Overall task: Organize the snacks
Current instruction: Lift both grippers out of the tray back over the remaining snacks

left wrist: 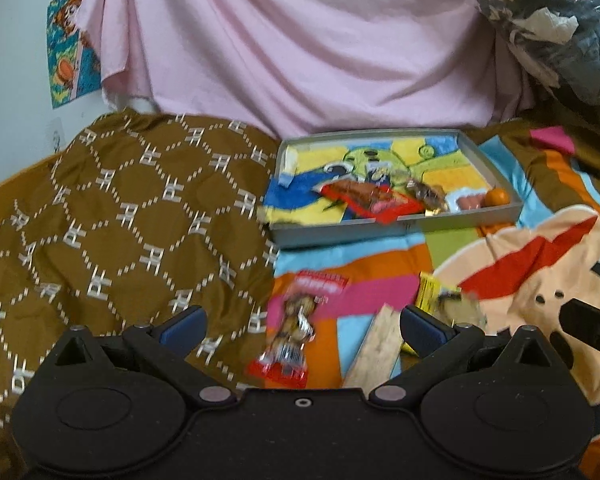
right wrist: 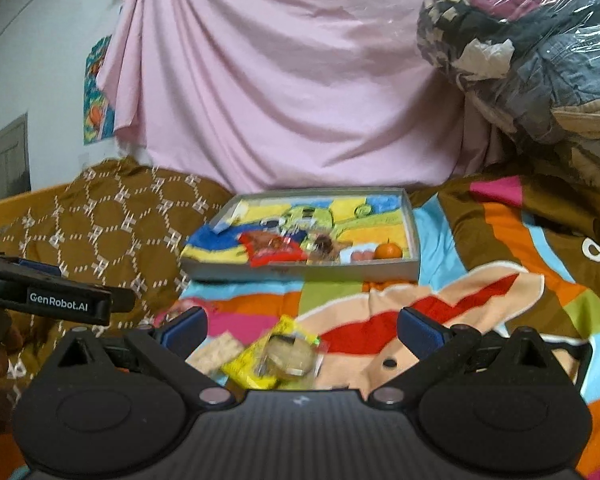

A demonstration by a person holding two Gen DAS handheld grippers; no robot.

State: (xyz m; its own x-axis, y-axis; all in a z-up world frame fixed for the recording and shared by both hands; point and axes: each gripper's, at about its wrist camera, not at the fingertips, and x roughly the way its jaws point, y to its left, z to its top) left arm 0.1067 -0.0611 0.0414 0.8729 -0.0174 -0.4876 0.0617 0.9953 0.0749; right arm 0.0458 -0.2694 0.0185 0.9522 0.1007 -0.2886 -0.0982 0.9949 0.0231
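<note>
A grey tray (left wrist: 500,184) (right wrist: 411,224) lined with a colourful towel sits on the bed. It holds a red snack packet (left wrist: 374,200) (right wrist: 272,250), a brown wrapped snack (left wrist: 430,194) (right wrist: 324,248), a pink item and an orange fruit (left wrist: 497,198) (right wrist: 388,251). In front of the tray lie a red-and-clear snack packet (left wrist: 296,328), a pale cracker pack (left wrist: 376,354) (right wrist: 216,350) and a yellow packet (left wrist: 440,300) (right wrist: 280,354). My left gripper (left wrist: 302,328) is open above the red-and-clear packet. My right gripper (right wrist: 302,328) is open above the yellow packet.
A brown patterned quilt (left wrist: 120,208) (right wrist: 112,220) covers the left side, a colourful cartoon blanket (left wrist: 540,272) (right wrist: 480,300) the right. A pink sheet (left wrist: 300,40) hangs behind. A plastic-wrapped bundle of clothes (right wrist: 520,48) sits at the back right. The left gripper's body (right wrist: 56,300) shows at the right view's left edge.
</note>
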